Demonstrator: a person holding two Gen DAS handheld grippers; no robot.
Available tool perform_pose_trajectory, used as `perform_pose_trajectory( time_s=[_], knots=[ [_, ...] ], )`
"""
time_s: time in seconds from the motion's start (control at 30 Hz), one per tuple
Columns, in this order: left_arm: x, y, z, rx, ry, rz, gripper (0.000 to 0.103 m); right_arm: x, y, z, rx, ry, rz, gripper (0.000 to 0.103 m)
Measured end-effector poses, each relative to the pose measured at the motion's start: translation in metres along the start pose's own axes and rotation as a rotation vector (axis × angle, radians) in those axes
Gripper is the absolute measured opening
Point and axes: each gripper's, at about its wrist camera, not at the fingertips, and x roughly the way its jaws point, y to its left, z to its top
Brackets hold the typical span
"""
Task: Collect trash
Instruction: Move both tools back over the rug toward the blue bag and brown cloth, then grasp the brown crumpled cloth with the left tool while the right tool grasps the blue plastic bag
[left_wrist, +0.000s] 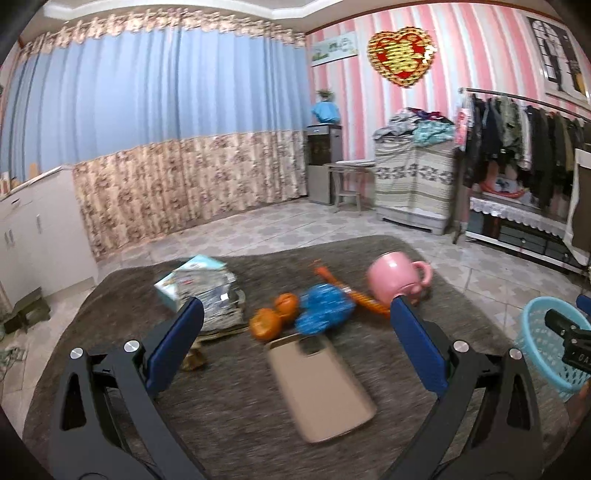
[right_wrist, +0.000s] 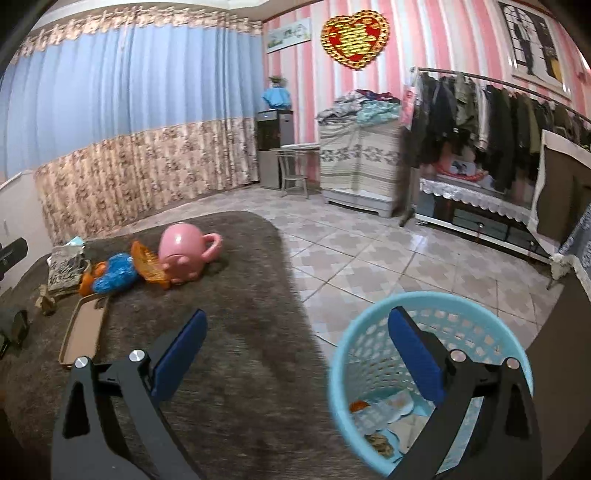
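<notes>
On the brown-clothed table (left_wrist: 229, 413) lie a crumpled blue wrapper (left_wrist: 325, 306), two orange fruits (left_wrist: 273, 315), an orange strip (left_wrist: 354, 291), a pink mug (left_wrist: 397, 277) on its side, a beige phone case (left_wrist: 319, 387) and a crumpled packet (left_wrist: 214, 295). My left gripper (left_wrist: 295, 314) is open and empty above the table, its jaws spanning these items. My right gripper (right_wrist: 295, 325) is open and empty over the table's right edge, beside the light blue basket (right_wrist: 354, 343), which holds scraps. The same clutter shows in the right wrist view: wrapper (right_wrist: 112, 277), mug (right_wrist: 183, 254), case (right_wrist: 85, 328).
A small brown scrap (left_wrist: 194, 360) lies by the left finger. The basket (left_wrist: 535, 332) stands on the tiled floor right of the table. White cabinet (left_wrist: 40, 236) at left, curtains behind, clothes rack (right_wrist: 498, 122) and covered boxes at right.
</notes>
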Motion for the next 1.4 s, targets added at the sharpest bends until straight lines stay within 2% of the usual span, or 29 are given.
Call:
perform_pose_trajectory(
  time_s=[0.37,0.57,0.9,1.03,1.23,1.4],
  knots=[
    [0.006,0.063,-0.029,-0.049,0.066,0.059,0.098,0.012,0.055,-0.005,-0.088,0.020,0.050,0.096],
    [0.011,0.078,-0.046,-0.069,0.107,0.076,0.098,0.016,0.077,-0.010,-0.135,0.036,0.069,0.096],
    [0.037,0.090,-0.068,-0.100,0.193,0.077,0.098,0.042,0.097,-0.005,-0.120,0.077,0.140,0.096],
    [0.048,0.099,-0.065,-0.129,0.201,0.086,0.098,0.063,0.113,0.000,-0.167,0.085,0.138,0.096],
    [0.078,0.113,-0.048,-0.120,0.207,0.137,0.097,0.088,0.128,0.005,-0.152,0.132,0.199,0.096],
    [0.117,0.119,-0.048,-0.113,0.274,0.131,0.093,0.104,0.145,0.014,-0.183,0.131,0.224,0.096]
  ],
)
